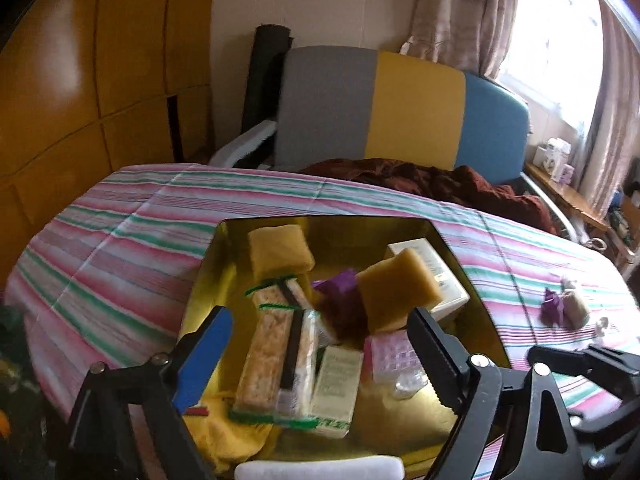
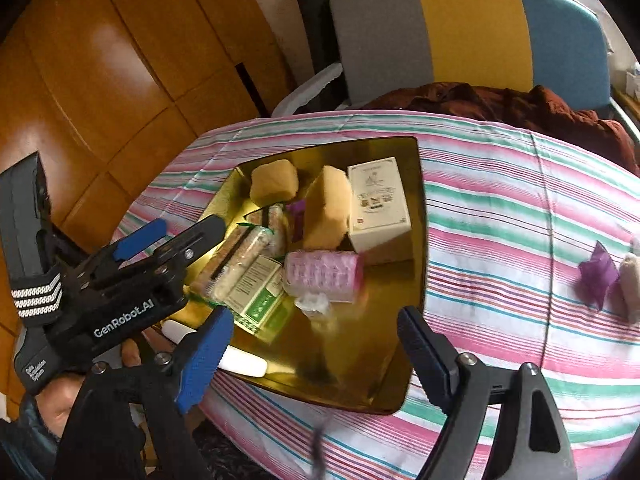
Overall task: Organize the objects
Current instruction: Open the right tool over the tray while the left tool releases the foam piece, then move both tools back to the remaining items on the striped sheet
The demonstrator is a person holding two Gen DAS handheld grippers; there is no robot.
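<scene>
Most of the things are already sitting in the gold tray [image 2: 420,216] on the striped cloth [image 2: 500,320]: two sponges, cracker packs [image 1: 276,356], a white box [image 2: 378,200], a green carton [image 2: 260,292] and a pink roll [image 2: 324,274]. What is still lying outside, judging by the task, is the purple wrapper [image 2: 596,276] and the pale bundle [image 2: 630,284] touching it, out on the cloth to the right of the tray and well apart from it.

That is the relation the coming move is turning on. The right gripper [image 2: 316,348] is hovering over the tray's near right corner, its jaws standing wide with nothing between them, and the two loose things are lying to its right and a little farther off. The left gripper [image 1: 320,344] is hanging over the tray's near left side, also gaping wide and empty, with the cracker packs running lengthways away from it below. The right hand is therefore the nearer one by a clear margin.

Both grippers are pointing steeply down and forward across the table. The wrapper looks crumpled, with no clear long axis; the bundle's shape I cannot make out.
</scene>
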